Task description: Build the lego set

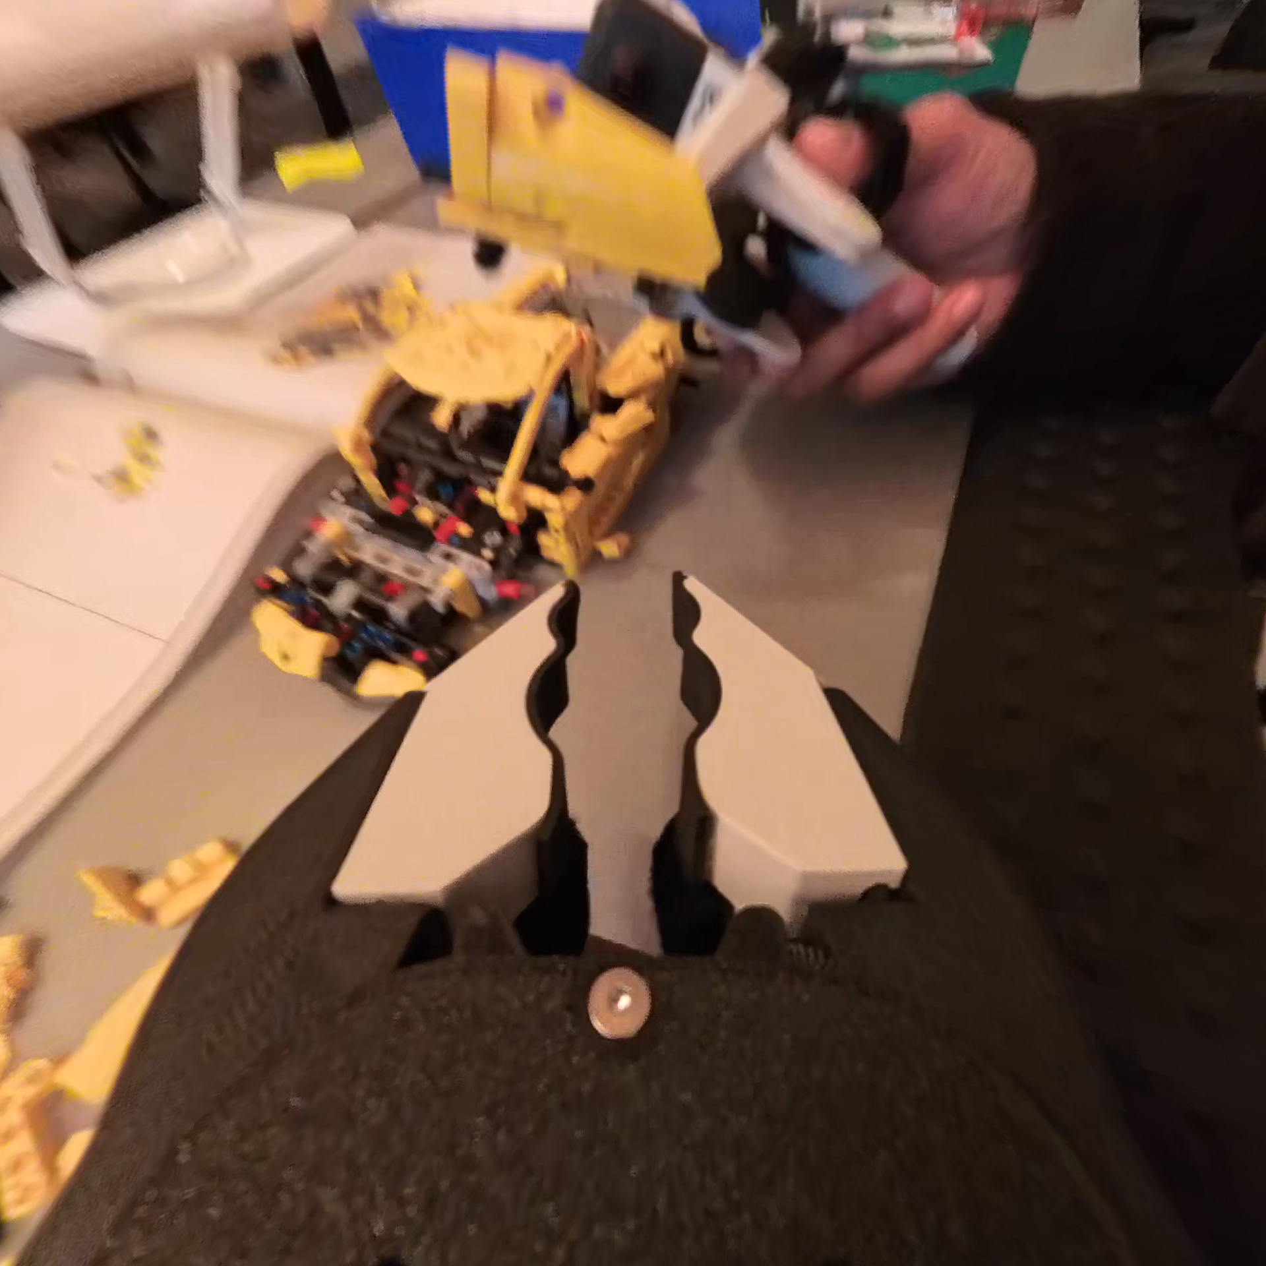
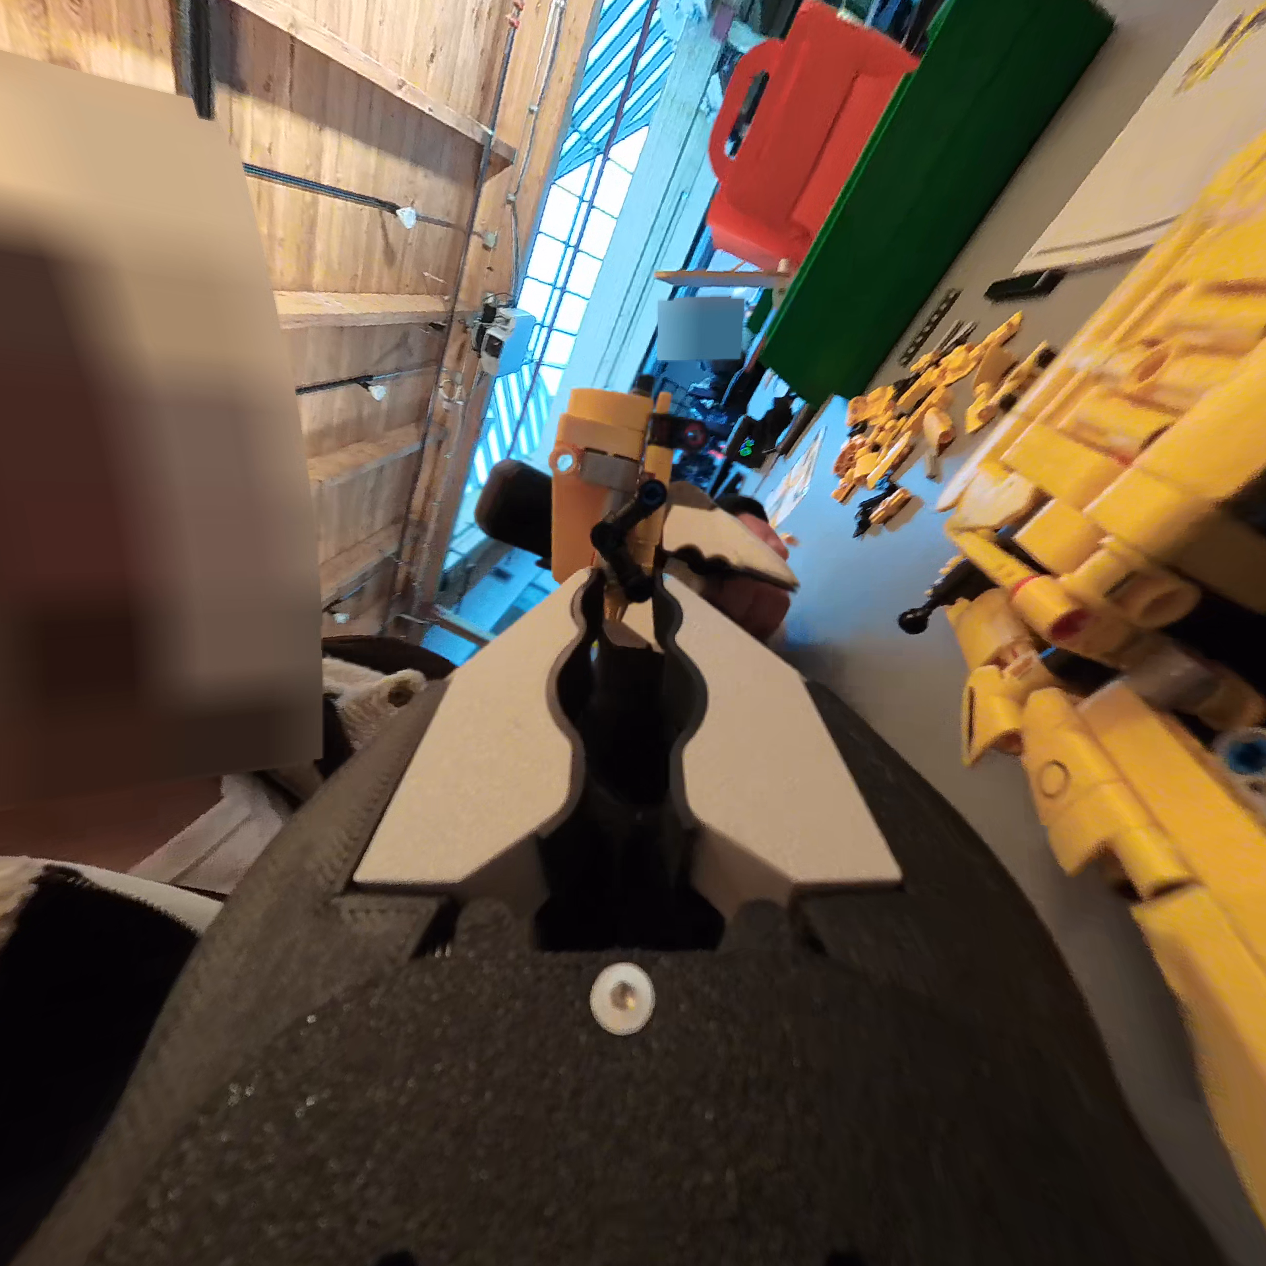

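Observation:
A half-built yellow lego vehicle (image 1: 473, 479) stands on the grey table (image 1: 788, 520), with black, red and blue inner parts showing; it fills the right side of the right wrist view (image 2: 1110, 582). My left gripper (image 1: 625, 588) is open and empty, low over the table just in front of the vehicle. My right gripper (image 2: 625, 588) is shut on a yellow panel assembly (image 2: 596, 473) by its black link end. In the left wrist view a hand (image 1: 959, 226) holds the right gripper (image 1: 747, 137), with the panel assembly (image 1: 582, 171) in the air above the vehicle.
Loose yellow pieces lie at the table's near left (image 1: 164, 884) and beyond the vehicle (image 2: 911, 425). White sheets (image 1: 116, 548) and a white tray (image 1: 219, 260) lie on the left. A dark mat (image 1: 1096, 651) borders the right. A green box (image 2: 925, 192) and a red container (image 2: 801, 137) stand behind.

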Motion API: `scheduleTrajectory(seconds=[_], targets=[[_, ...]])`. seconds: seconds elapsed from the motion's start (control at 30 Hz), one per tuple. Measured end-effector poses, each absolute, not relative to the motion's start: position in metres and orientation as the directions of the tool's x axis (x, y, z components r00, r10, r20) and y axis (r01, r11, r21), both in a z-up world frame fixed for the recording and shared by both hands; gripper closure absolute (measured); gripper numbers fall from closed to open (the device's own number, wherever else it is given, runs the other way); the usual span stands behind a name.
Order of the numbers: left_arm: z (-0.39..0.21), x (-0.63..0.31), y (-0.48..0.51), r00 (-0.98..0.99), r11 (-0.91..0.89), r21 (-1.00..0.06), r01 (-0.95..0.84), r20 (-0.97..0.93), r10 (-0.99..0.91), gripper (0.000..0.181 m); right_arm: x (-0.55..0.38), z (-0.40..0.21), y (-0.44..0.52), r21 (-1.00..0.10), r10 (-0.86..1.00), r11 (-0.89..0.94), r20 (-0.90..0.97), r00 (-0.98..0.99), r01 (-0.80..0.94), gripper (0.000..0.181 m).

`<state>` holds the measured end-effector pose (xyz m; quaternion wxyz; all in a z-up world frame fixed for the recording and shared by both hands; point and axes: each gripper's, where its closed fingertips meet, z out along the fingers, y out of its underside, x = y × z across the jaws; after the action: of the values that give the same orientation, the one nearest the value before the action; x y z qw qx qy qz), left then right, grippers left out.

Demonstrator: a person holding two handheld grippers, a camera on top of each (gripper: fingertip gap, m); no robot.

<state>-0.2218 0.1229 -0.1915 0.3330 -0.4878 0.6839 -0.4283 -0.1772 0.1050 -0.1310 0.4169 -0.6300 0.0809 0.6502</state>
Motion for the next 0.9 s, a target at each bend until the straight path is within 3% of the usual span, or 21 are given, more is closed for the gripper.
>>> scheduleTrajectory(seconds=[0.1,0.2,0.27,0.53,0.9], targets=[[-0.214,-0.215,0.117,-0.306,0.174,-0.856,-0.487,-0.02,-0.952,0.153,-0.164,-0.146,0.1,-0.512,0.399,-0.629,-0.858,0.323,-0.585,0.169],[-0.216,-0.208,0.111,-0.307,0.165,-0.853,-0.494,-0.007,-0.952,0.153,-0.167,-0.193,0.08,-0.629,0.353,-0.716,-0.701,0.62,-0.303,0.168],[-0.219,-0.204,0.117,-0.279,0.134,-0.846,-0.516,0.018,-0.96,0.154,-0.173,-0.211,0.066,-0.665,0.398,-0.737,-0.569,0.719,-0.118,0.168],[-0.245,-0.183,0.113,-0.296,0.212,-0.758,-0.617,-0.027,-0.955,0.154,-0.19,-0.231,0.027,-0.641,0.541,-0.742,-0.4,0.74,0.195,0.168],[-0.249,-0.165,0.107,-0.317,0.234,-0.749,-0.62,-0.033,-0.948,0.17,-0.195,-0.242,0.027,-0.65,0.59,-0.711,-0.341,0.732,0.27,0.165]])
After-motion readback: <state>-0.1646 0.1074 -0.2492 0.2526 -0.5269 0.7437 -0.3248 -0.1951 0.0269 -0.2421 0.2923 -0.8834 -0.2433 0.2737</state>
